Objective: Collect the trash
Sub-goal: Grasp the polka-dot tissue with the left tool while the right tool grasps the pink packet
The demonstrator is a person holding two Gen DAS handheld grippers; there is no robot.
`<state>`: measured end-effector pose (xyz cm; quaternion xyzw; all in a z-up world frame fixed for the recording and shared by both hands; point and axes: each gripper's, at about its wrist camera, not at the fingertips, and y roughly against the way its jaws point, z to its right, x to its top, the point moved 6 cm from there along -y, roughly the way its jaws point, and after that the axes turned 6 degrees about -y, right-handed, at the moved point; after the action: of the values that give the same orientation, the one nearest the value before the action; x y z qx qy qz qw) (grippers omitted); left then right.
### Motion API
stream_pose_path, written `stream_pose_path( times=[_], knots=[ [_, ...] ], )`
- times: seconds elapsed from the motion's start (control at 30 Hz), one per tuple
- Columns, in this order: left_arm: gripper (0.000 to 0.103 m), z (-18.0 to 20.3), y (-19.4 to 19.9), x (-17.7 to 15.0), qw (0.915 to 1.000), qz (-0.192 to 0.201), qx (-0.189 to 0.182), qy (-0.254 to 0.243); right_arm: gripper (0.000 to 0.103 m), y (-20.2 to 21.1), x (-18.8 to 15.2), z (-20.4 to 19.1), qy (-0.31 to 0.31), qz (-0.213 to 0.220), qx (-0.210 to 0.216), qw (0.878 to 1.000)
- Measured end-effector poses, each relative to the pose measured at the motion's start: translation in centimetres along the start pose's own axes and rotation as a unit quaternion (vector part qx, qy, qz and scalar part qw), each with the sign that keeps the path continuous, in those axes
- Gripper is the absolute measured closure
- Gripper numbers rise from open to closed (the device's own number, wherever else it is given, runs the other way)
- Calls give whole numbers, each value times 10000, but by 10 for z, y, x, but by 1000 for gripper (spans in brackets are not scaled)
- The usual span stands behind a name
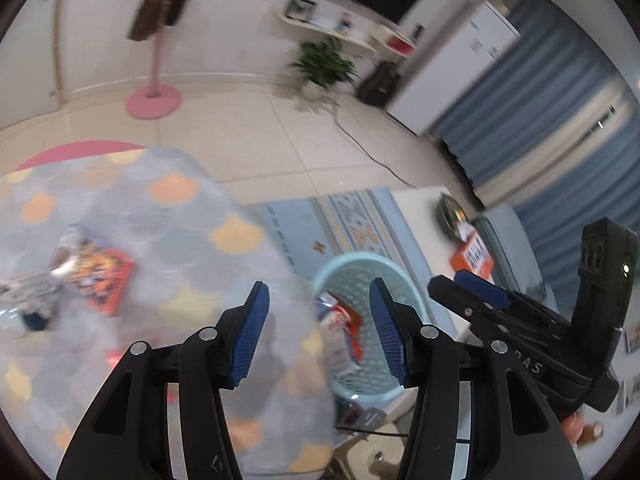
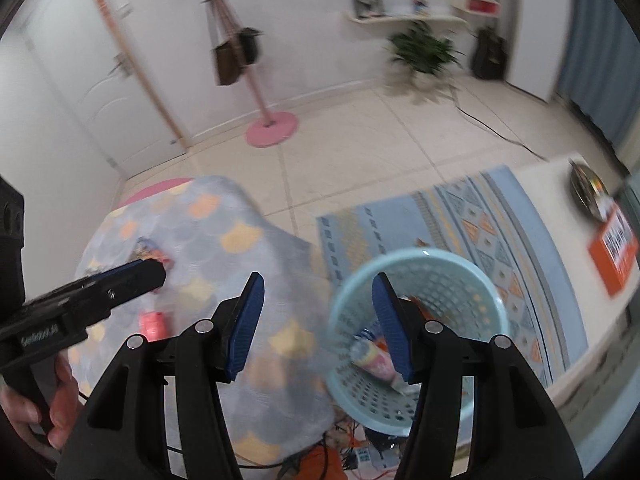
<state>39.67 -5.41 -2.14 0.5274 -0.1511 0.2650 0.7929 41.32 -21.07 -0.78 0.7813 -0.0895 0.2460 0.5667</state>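
Observation:
A light blue perforated trash basket [image 2: 460, 276] stands on the floor beside a table under a scale-pattern cloth [image 2: 224, 236]; wrappers [image 2: 372, 354] lie inside it. It also shows in the left wrist view [image 1: 352, 272]. A red-orange snack wrapper [image 1: 100, 276] lies on the cloth at the left, next to grey crumpled trash [image 1: 28, 292]. A small pink item [image 2: 154, 324] lies on the cloth too. My left gripper [image 1: 318, 332] is open and empty over the table edge. My right gripper [image 2: 318, 328] is open and empty above the basket rim.
A blue patterned rug [image 2: 480, 216] lies on the tiled floor. A white low table [image 2: 560, 208] holds an orange box [image 2: 614, 246] and a round dish [image 2: 586, 192]. A pink coat stand [image 2: 272, 130], a plant [image 2: 424, 54] and a cable are farther back.

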Motion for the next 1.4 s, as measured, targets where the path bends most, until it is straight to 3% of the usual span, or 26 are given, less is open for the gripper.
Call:
stream_pose_path(
  times=[0.17,0.37,0.57,0.7,1.0,1.17,1.33,1.4],
  knots=[
    [52,-48,34,-1,9979,268,444,398,50,-13,-1,-54,487,-94,281,9984],
    [52,-114,69,-8,9891,465,949,1022,50,-33,-12,-112,918,-300,562,9937],
    [52,-172,94,-24,9797,442,1349,1416,50,-65,-38,-156,1189,-732,718,9876],
    [50,-199,97,-33,9763,331,1416,1604,50,-86,-57,-173,1236,-1046,719,9842],
    [40,-222,71,-28,9769,17,1230,1750,50,-122,-88,-190,1307,-1449,488,9796],
    [38,-226,46,-31,9747,-498,1589,1489,50,-138,-102,-196,1334,-1672,332,9763],
    [43,-226,42,-30,9758,-514,1671,1317,49,-151,-113,-200,1354,-1861,269,9728],
    [53,-224,39,-31,9766,-626,1659,1221,49,-155,-116,-201,1397,-1896,198,9717]
  ],
)
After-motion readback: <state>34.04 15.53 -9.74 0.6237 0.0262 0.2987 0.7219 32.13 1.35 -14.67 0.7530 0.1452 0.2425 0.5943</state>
